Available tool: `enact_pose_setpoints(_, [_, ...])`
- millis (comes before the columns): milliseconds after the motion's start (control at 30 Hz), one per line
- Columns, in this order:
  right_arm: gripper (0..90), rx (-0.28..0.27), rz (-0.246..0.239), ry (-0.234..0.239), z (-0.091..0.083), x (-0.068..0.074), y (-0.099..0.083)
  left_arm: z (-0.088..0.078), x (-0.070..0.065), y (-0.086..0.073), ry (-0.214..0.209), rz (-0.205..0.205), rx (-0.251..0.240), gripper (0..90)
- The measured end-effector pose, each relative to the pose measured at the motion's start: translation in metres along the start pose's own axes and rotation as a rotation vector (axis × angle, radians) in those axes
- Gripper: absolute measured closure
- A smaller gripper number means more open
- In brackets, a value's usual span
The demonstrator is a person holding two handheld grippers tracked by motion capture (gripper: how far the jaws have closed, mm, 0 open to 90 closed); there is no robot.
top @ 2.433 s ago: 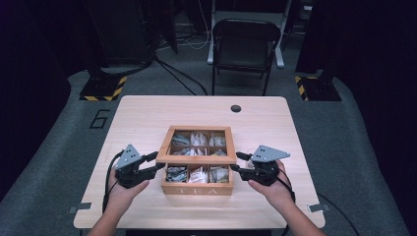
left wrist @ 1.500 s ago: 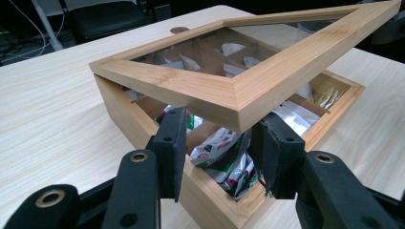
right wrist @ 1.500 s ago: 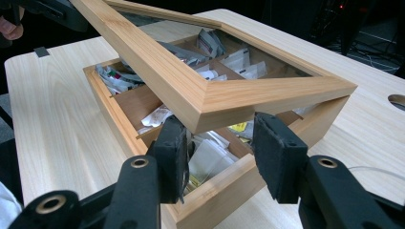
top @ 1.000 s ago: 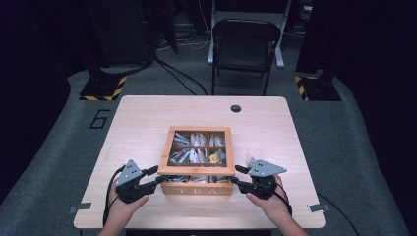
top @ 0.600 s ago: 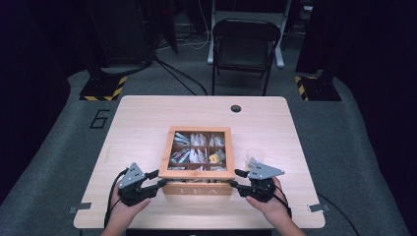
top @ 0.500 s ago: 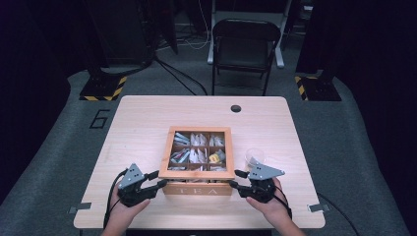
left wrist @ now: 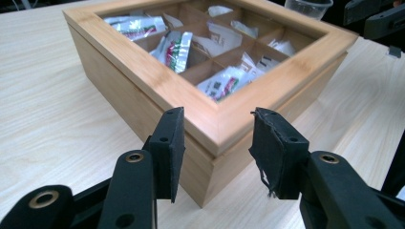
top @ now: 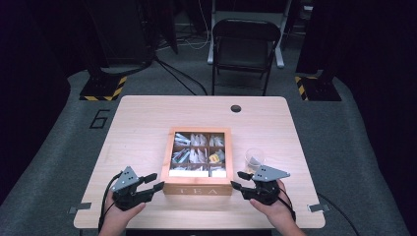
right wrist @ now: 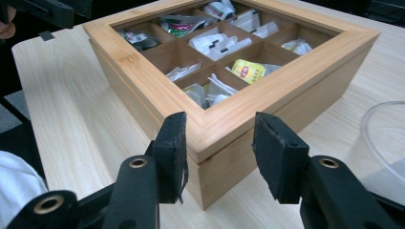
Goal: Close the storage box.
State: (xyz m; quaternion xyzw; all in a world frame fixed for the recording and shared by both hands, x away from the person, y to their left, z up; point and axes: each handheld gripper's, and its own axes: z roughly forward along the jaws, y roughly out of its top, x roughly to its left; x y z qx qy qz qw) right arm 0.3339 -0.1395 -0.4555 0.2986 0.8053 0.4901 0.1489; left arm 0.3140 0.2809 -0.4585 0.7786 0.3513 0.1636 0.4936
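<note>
Left claw (left wrist: 217, 152): jaws standing apart and just now widening, straddling the near left corner of the box (left wrist: 157, 90); pads are not pressing on the wood.
Right claw (right wrist: 219, 152): jaws standing apart around the near right corner of the box, pads clear of both faces.
Box: sitting on the counter (top: 142, 123) near its front edge, between the two claws, glass-paned lid (right wrist: 286, 71) lying shut over compartments of tea bags (left wrist: 176, 47).
Cup (top: 254, 159): clear plastic, standing just beside the box's right side, close behind the right claw.
Risk, slipping: each claw is meeting a sharp corner rather than a flat face, so closing pads are likely sliding off the wood.
Risk, tilting: if one claw is gripping or lifting before the other, the box is probably skewing and the tea bags shifting.
Risk, lid: a pad catching only the lid's rim could be prying it open instead of carrying the box.
Risk, cup: a swing of the right claw outward could be knocking the cup over.
</note>
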Motion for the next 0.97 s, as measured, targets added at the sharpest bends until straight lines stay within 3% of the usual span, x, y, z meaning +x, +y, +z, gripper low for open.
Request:
enact_pose_setpoints(400, [53.3,-0.038,0.034,-0.042,-0.007,-0.013,-0.002,-0.003,0.012,0.0,0.009,-0.028,-0.028,54.6])
enact_pose_setpoints(633, [52.9,-0.037,0.062,-0.062,-0.008,-0.02,-0.006,-0.004,0.02,-0.002,0.02,-0.04,-0.018,54.3])
enact_pose_setpoints(833, [48.6,-0.029,0.064,-0.065,-0.008,-0.022,-0.009,-0.004,0.025,-0.006,0.025,-0.072,-0.024,52.6])
enact_pose_setpoints(967, [44.0,-0.043,0.06,-0.052,-0.008,-0.019,-0.011,-0.004,0.027,-0.008,0.022,-0.065,-0.031,51.7])
